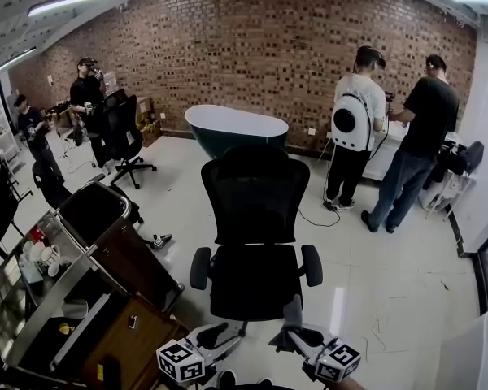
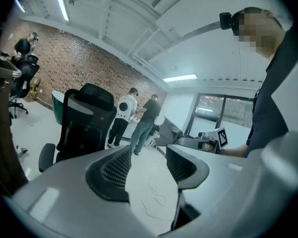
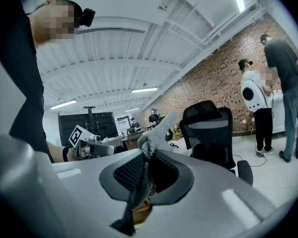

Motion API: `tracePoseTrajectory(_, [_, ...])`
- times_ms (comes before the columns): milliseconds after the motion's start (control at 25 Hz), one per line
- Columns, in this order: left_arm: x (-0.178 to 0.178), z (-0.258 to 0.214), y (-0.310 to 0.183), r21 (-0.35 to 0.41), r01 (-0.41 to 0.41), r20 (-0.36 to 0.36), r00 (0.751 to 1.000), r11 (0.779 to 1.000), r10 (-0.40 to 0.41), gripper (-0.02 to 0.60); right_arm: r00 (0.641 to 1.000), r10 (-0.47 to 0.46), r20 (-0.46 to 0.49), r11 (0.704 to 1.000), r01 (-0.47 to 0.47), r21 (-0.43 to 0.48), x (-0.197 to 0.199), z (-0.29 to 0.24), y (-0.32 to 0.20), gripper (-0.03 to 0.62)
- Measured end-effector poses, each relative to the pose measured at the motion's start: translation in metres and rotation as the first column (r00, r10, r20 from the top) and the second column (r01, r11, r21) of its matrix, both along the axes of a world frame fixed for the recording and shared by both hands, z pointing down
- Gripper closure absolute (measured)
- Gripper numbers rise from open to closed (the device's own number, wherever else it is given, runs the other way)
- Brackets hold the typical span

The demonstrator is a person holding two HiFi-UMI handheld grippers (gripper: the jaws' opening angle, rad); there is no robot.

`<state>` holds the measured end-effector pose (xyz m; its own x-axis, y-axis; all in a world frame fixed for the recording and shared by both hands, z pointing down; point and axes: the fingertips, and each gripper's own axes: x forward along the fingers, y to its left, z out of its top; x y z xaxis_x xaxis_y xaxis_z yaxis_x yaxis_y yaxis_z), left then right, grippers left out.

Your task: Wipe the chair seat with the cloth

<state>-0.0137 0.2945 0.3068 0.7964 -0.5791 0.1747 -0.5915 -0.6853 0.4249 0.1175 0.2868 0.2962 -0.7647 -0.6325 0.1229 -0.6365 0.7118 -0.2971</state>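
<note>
Nearest the person: left gripper (image 1: pixel 217 333), jaws apart, nothing between them, only bare floor showing through in its own view. Right gripper (image 1: pixel 298 336) just beside it on the right, clamped on the grey cloth (image 3: pixel 157 127). The cloth is pinched at its middle, one end sticking up past the jaw tips, the rest hanging down behind them. In the head view the cloth (image 1: pixel 293 309) stands up right at the near right corner of the chair seat (image 1: pixel 254 281); touching or just off it, can't tell.

Key relation: the seat lies straight ahead of both grippers, a little to the left of the right one. The right gripper is nearer to it and has the cloth, so my guess is the wipe starts from that near right corner, going forward and left across the seat.

Beyond the seat: armrests on both sides, then the mesh backrest (image 1: pixel 256 192), upright, facing the person. Farther off, a dark bathtub (image 1: pixel 236 127) against the brick wall (image 1: pixel 252 47), people standing left and right.
</note>
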Motion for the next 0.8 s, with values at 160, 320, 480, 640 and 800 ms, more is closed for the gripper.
tracePoseTrajectory(160, [-0.008, -0.009, 0.005, 0.035, -0.007, 0.005, 1.000, 0.999, 0.007, 0.336, 1.000, -0.002, 0.001, 1.000, 0.002, 0.030, -0.008, -0.014, 0.006, 0.563])
tracePoseTrajectory(320, [-0.019, -0.015, 0.009, 0.058, -0.019, -0.002, 1.000, 0.998, 0.019, 0.337, 1.000, 0.002, 0.013, 0.998, -0.003, 0.061, -0.024, -0.029, 0.007, 0.563])
tracePoseTrajectory(480, [-0.031, -0.025, 0.009, 0.084, -0.025, -0.006, 1.000, 0.996, 0.026, 0.337, 1.000, 0.008, 0.004, 0.996, -0.008, 0.089, -0.033, -0.039, 0.012, 0.563])
tracePoseTrajectory(640, [-0.040, -0.031, 0.008, 0.102, -0.032, 0.001, 0.999, 0.994, 0.032, 0.337, 1.000, 0.025, 0.006, 0.995, -0.025, 0.095, -0.036, -0.043, 0.016, 0.563])
tracePoseTrajectory(800, [-0.048, -0.033, 0.013, 0.103, -0.031, -0.001, 1.000, 0.994, 0.031, 0.337, 0.999, 0.036, 0.003, 0.995, -0.036, 0.096, -0.038, -0.044, 0.024, 0.563])
